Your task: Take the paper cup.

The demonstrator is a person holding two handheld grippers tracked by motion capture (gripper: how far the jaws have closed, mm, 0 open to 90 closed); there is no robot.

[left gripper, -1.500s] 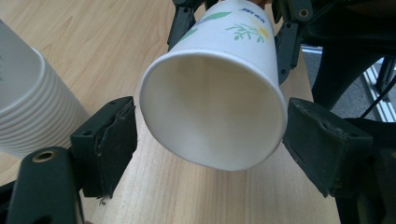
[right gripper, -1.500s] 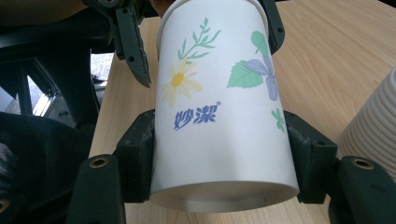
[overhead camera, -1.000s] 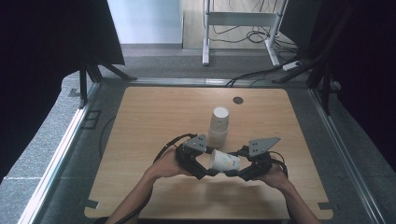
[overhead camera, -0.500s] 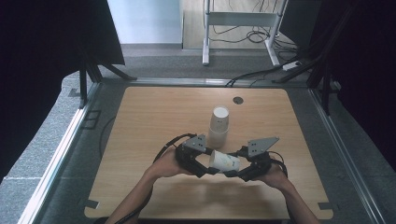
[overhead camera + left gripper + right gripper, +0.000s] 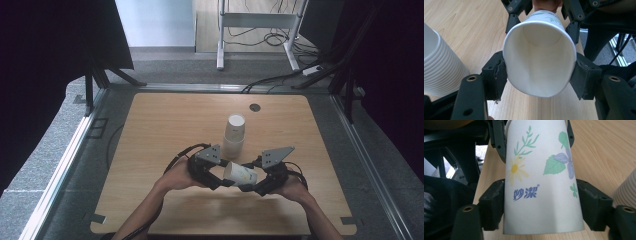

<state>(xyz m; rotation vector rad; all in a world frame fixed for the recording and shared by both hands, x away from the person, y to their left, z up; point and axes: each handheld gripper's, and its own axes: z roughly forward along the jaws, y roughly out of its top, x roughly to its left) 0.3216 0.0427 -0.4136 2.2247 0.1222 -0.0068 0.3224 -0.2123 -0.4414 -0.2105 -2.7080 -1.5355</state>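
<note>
A white paper cup (image 5: 240, 175) printed with flowers lies level in the air between my two grippers, just above the wooden table (image 5: 165, 130). My left gripper (image 5: 220, 182) is shut on the cup (image 5: 540, 57) near its rim; its jaws have just been closing and squeeze the mouth into an oval. My right gripper (image 5: 252, 187) is at the base end. Its jaws have just been opening, and the pads stand right beside the cup (image 5: 541, 182) without pressing it. An upside-down stack of white cups (image 5: 233, 135) stands just behind the grippers.
The stack of cups (image 5: 439, 67) is close to the left gripper's side and shows at the edge of the right gripper view (image 5: 626, 190). A small dark disc (image 5: 255, 107) lies near the table's far edge. Metal frame rails run along both table sides.
</note>
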